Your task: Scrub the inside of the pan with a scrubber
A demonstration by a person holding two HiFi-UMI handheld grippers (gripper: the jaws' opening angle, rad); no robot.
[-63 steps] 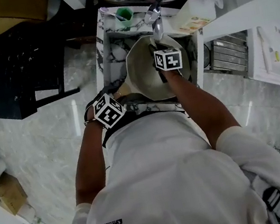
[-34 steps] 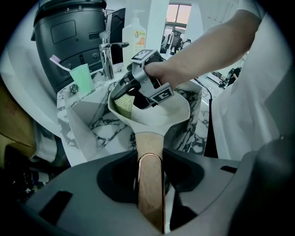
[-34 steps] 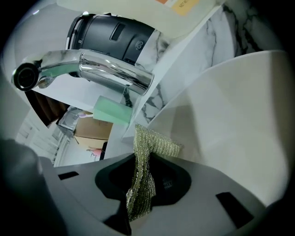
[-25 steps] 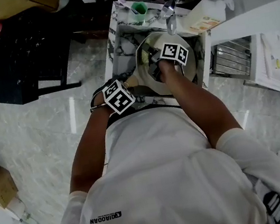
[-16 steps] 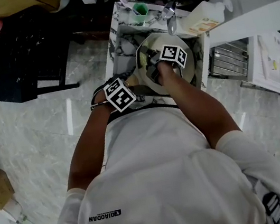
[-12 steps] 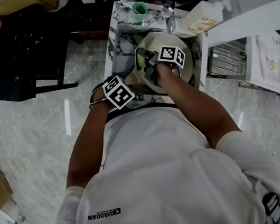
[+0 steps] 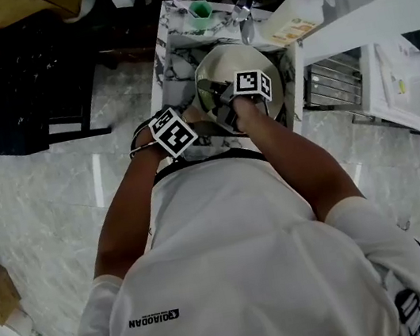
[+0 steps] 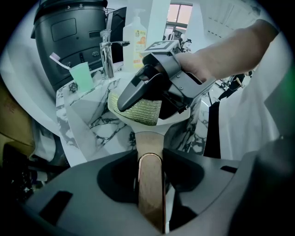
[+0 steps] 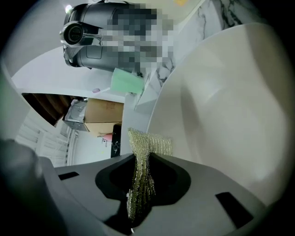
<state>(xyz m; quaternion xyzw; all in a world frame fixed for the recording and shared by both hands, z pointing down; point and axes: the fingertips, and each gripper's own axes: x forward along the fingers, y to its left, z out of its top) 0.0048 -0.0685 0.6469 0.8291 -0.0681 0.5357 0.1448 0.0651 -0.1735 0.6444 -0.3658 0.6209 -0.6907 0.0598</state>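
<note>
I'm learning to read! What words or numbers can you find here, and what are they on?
"QIAODAN": printed on the back of the person's white shirt.
Bottle label: orange print, too blurred to read.
Marker cubes: only black-and-white square patterns, no letters.
Nothing else is readable.

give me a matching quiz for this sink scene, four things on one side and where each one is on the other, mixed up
Things:
1. pan handle
2. scrubber
3. green cup
4. soap bottle

Places:
A. clamped in the right gripper
B. left of the faucet in the left gripper view, with a toothbrush in it
C. right of the faucet in that same view
D. clamped in the left gripper

Pairs: 1-D, 2-A, 3-B, 4-C
</note>
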